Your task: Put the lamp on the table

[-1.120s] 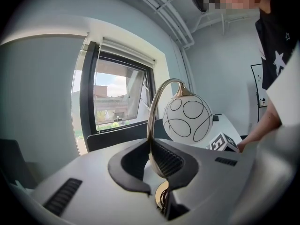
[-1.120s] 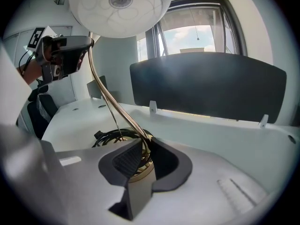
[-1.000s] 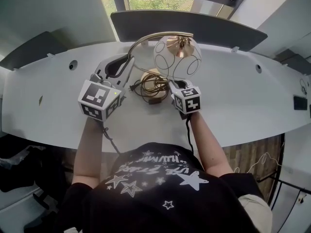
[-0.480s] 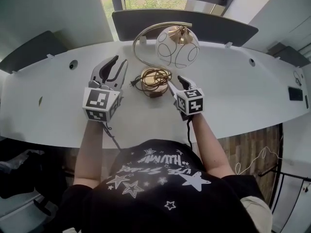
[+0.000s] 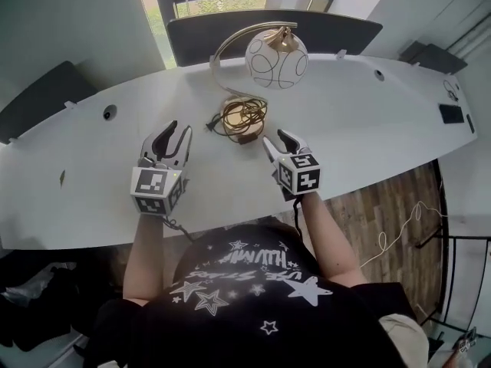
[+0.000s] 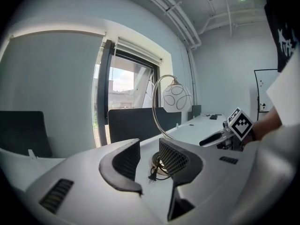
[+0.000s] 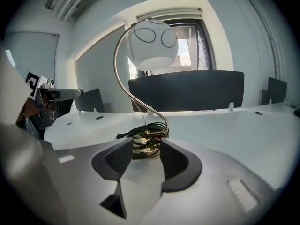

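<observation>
A lamp with a white glass globe [image 5: 276, 58], a curved brass arm and a round base [image 5: 242, 116] wrapped in coiled black cord stands upright on the white table [image 5: 368, 136]. My left gripper [image 5: 175, 135] hovers left of and nearer than the base, its jaws opening with nothing between them. On the other side, my right gripper [image 5: 278, 140] is close to the base, jaws also opening and empty. In the left gripper view the globe [image 6: 176, 98] shows beyond the left gripper [image 6: 149, 146]. The right gripper view has the base [image 7: 146, 137] just ahead of the right gripper [image 7: 145, 146].
Dark divider panels [image 5: 272, 33] stand along the table's far edge, with a window behind. Round cable holes [image 5: 110, 113] pierce the tabletop. Small black things [image 5: 451, 113] lie at the far right. The person's torso presses against the front edge; wood floor shows to the right.
Both grippers have let go of the lamp, opened, and drawn back toward the person. The lamp now stands alone on the table.
</observation>
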The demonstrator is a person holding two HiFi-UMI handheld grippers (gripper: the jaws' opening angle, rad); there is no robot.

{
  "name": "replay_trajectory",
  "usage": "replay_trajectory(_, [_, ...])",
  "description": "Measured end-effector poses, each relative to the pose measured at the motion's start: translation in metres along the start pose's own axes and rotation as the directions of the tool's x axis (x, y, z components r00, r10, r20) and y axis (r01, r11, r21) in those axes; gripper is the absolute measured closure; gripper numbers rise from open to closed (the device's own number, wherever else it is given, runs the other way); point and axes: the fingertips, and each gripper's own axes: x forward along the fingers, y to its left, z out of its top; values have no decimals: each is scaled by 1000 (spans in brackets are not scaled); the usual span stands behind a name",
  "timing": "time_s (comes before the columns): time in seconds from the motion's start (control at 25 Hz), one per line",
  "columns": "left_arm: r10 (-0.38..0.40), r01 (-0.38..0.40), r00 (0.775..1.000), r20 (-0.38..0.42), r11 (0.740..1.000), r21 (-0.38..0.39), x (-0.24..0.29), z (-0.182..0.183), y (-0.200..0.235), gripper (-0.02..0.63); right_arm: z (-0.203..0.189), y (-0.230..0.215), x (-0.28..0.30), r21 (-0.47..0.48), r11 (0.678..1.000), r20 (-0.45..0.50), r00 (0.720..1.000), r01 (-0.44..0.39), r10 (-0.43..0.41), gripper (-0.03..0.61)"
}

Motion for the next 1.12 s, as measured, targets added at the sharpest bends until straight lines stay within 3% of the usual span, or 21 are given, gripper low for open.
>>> replay_trajectory(0.16, [-65, 66, 995, 73, 998, -9, -17, -15, -5, 497, -25, 14, -24, 39, 996, 0, 997, 78, -78, 412])
replay_trajectory(0.28, [-155, 156, 987, 40, 988, -20, -27, -28, -24, 499, -52, 17, -50, 85, 985, -15, 988, 153, -152, 433])
replay_trajectory(0.52, [-339, 340, 940, -39, 941, 1, -39, -60, -66, 499, -85, 24, -109, 147, 952, -23, 963, 268, -267, 484])
replay_trajectory(0.64, [-346, 346, 938, -19, 938, 19, -46, -62, -75, 499, -90, 24, -130, 154, 943, -7, 954, 296, -298, 537])
replay_trajectory(1.12, [-353, 353, 935, -24, 935, 36, -113, -64, -141, 499, -100, 72, -203, 143, 961, 90, 964, 237, -251, 545])
